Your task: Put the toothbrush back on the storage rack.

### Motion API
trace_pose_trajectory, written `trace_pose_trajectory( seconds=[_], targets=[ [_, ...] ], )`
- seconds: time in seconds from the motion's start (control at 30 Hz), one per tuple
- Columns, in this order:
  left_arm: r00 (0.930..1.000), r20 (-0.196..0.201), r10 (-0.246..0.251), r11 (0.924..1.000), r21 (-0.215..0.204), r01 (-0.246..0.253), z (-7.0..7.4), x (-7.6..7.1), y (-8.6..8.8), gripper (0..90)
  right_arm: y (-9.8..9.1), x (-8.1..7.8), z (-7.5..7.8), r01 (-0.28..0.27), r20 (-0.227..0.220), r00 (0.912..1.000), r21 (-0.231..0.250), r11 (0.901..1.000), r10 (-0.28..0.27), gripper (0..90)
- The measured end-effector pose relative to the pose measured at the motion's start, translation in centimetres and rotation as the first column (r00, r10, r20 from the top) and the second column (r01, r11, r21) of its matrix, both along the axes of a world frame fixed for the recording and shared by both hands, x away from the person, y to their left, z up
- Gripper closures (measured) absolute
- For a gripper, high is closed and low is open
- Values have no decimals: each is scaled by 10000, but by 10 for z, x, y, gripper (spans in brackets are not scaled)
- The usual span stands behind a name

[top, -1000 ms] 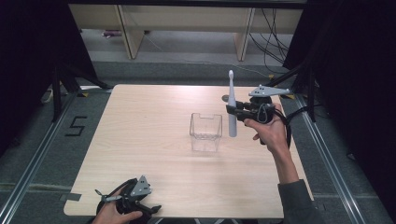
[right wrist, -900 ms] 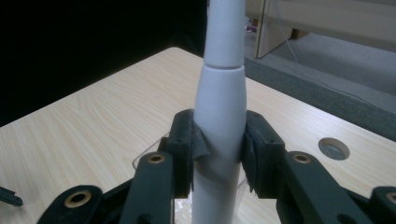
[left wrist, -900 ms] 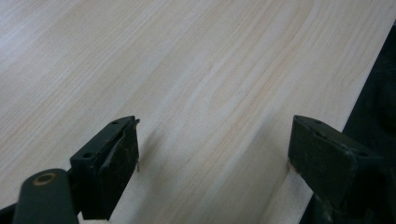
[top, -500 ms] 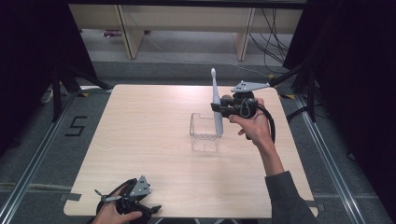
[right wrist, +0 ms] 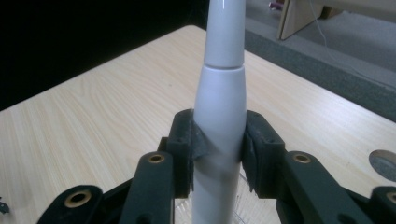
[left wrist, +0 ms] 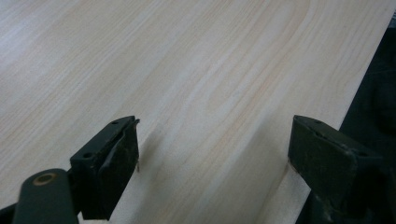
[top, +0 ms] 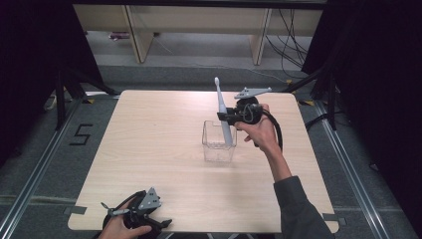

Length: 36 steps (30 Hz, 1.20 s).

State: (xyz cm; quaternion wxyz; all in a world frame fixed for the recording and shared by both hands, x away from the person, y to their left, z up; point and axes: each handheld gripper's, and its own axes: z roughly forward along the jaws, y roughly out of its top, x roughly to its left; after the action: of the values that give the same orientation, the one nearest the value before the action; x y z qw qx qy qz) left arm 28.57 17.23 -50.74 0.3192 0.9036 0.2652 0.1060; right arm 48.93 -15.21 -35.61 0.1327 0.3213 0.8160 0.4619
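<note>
High view: right gripper [top: 230,118] clamped on the white electric toothbrush [top: 222,112], held nearly upright, brush head tipped slightly toward 11 o'clock, lower end dipping into the clear plastic container [top: 218,143] at table centre. Against a second ago: brush and right hand shifted from 3 o'clock of the container to directly over its right rim, and lower. Left gripper [top: 149,219] parked at the table's 7 o'clock edge, same spot as before, jaws spread with nothing between.

Left gripper view: two black jaws wide apart over bare light-wood table [left wrist: 196,70], grasping nothing; grain and table edge seen close, not readable from above.

Right gripper view: pads [right wrist: 194,149] pressed on both sides of the toothbrush's thick white handle [right wrist: 222,116], a seam visible above the grip; container rim glimpsed just below the jaws.
</note>
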Motion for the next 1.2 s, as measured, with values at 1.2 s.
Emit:
trace_pose_trajectory(
  seconds=[1.2],
  targets=[
    [10000, -11, -5, 10000, -8, 5, 0, 0, -1, 156, 28, 11, -54, -316, -765, 9970, -2138, 9764, 155, 669]
  ],
)
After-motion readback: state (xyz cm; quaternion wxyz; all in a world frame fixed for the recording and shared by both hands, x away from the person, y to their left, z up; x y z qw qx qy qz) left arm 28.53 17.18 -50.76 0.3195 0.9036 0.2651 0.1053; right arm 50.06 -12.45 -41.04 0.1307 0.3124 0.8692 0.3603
